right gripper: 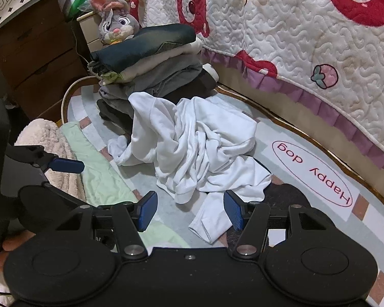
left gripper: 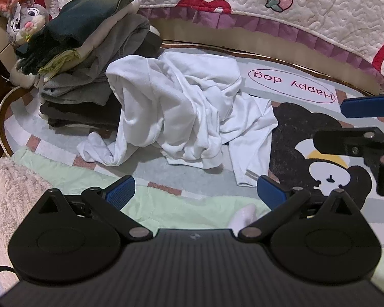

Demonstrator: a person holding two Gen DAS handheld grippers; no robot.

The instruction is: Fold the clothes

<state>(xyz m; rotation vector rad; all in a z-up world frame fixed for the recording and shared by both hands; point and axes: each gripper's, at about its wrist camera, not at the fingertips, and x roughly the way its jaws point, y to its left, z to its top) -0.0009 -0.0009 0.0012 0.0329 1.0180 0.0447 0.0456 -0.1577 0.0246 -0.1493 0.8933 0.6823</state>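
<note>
Left wrist view. Round cartoon rug (left gripper: 289, 94) on the floor, lettered "Happy dog", gold-trimmed far rim running close under a quilted bedspread (left gripper: 307, 12) with purple frill. Crumpled white garment (left gripper: 181, 110) heaped at mid-rug, one sleeve trailing toward the near edge. Stack of folded clothes (left gripper: 89, 58) just left of the heap and touching it, dark piece on top. Plush rabbit (left gripper: 25, 18) behind the stack at the rug's left rim. Bare rug to the right of the heap, across the black-and-white dog print. Pale green cloth (left gripper: 166, 204) and pink fleece (left gripper: 15, 194) along the near edge. Left gripper (left gripper: 195, 192) low over the near edge, jaws spread wide, nothing between them; right pad close beside the sleeve end. Right gripper (left gripper: 366, 117) entering at the right edge, clear of the garment.

Right wrist view. Same rug (right gripper: 320, 174), bedspread (right gripper: 294, 38) overhanging its far side; wooden drawer unit (right gripper: 33, 51) bounding the left. White garment (right gripper: 199, 148) ahead, against the folded stack (right gripper: 151, 58); rabbit (right gripper: 114, 23) beyond. Right gripper (right gripper: 190, 208) with jaws partly open, empty, sleeve end lying on the rug between the pads, untouched. Left gripper (right gripper: 66, 165) at left over the fleece (right gripper: 46, 133). Open strip of rug between garment and bed.
</note>
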